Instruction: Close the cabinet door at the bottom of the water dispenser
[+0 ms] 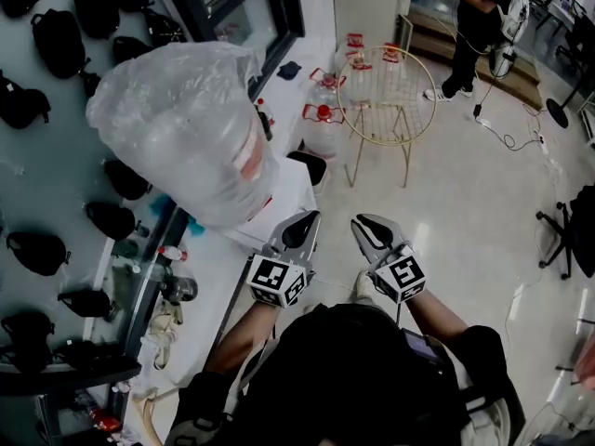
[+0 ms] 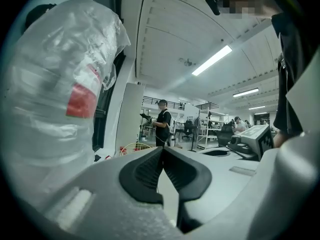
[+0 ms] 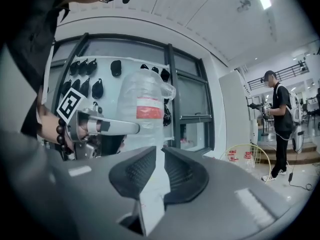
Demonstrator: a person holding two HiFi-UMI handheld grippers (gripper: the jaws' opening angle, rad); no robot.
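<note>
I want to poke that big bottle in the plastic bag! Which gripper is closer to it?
Left. The left gripper sits close by the bag-wrapped water bottle, off its lower right in the head view. The right gripper is farther right, beyond the left one.

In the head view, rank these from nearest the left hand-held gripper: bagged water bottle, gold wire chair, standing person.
From the left hand-held gripper:
1. Bagged water bottle, just to its left.
2. Gold wire chair, ahead on the floor.
3. Standing person, far upper right.
</note>
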